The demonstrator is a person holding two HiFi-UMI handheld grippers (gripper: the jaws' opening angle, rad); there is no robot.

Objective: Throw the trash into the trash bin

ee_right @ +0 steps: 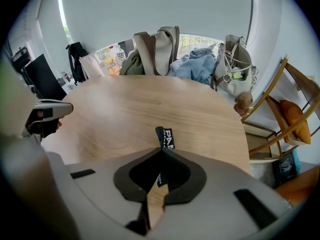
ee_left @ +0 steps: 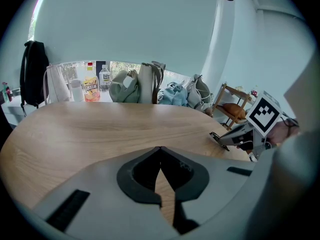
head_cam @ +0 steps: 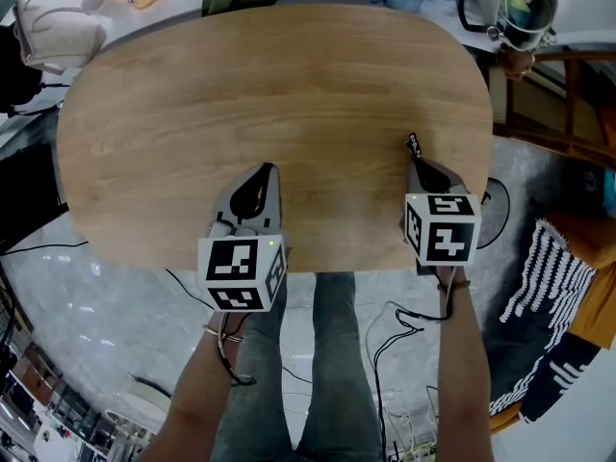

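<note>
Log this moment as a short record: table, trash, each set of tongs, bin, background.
table: wooden table, rounded outline
trash: black wrapper scrap with white print, sticking out past the tips
right tongs: shut on the black wrapper scrap, near the table's right near edge
left tongs: shut, nothing between them, over the table's near edge
bin: no trash bin made out in any view
background: bags beyond the table's far edge
</note>
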